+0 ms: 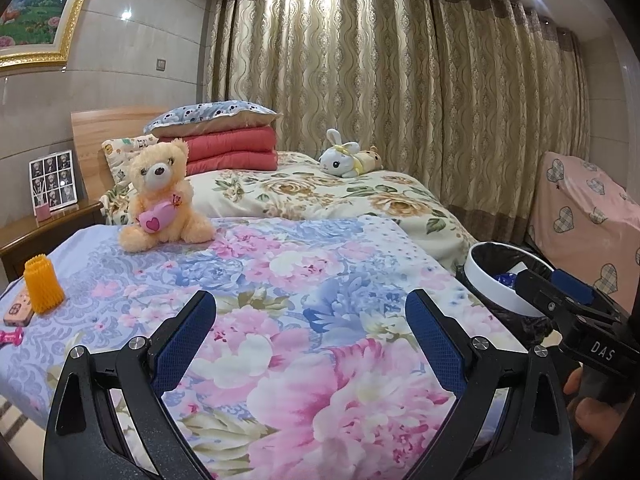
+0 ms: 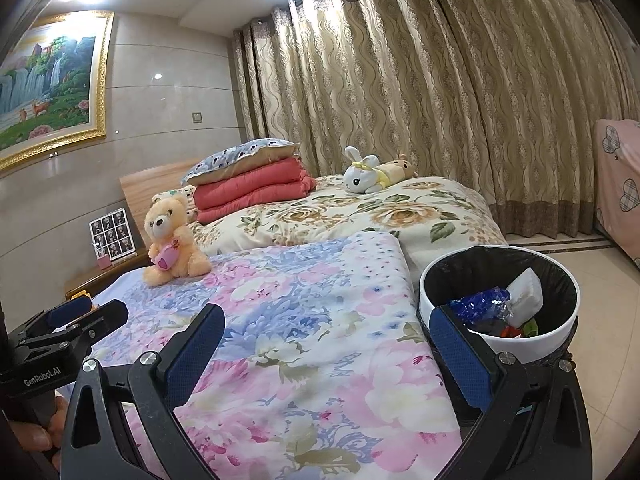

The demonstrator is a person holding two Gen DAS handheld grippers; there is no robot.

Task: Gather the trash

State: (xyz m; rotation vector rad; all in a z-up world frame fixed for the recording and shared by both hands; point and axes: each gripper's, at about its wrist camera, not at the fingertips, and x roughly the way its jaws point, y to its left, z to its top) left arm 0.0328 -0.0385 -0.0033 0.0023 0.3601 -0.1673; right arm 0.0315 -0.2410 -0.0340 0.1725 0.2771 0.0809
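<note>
a: so, nearest first. how do the claws stand?

b: the left gripper [image 1: 310,316] is spread wide over the floral quilt [image 1: 304,280], nothing between its blue pads. the right gripper [image 2: 326,332] is just as wide and just as empty, held over the quilt's edge close to the bin [image 2: 560,336].

a: and the bin?

b: it stands on the floor just beside the bed, black liner inside a white rim. in it lie a blue crumpled wrapper [image 2: 480,304], a white paper piece [image 2: 526,292] and some small red and green bits, so i judge part of the collecting is done.

a: what's left?

b: on the quilt's left edge stand an orange foam net sleeve [image 1: 42,286], a flat pinkish case [image 1: 18,310] touching it, and a small pink dumbbell-shaped thing [image 1: 10,337] nearby. the sleeve looks like trash to me; the other two i can't tell.

a: farther back?

b: a teddy bear [image 1: 162,196] sits upright on the quilt, then a plush rabbit [image 1: 346,158] lies on the far blanket. those stay, i'd say.
</note>
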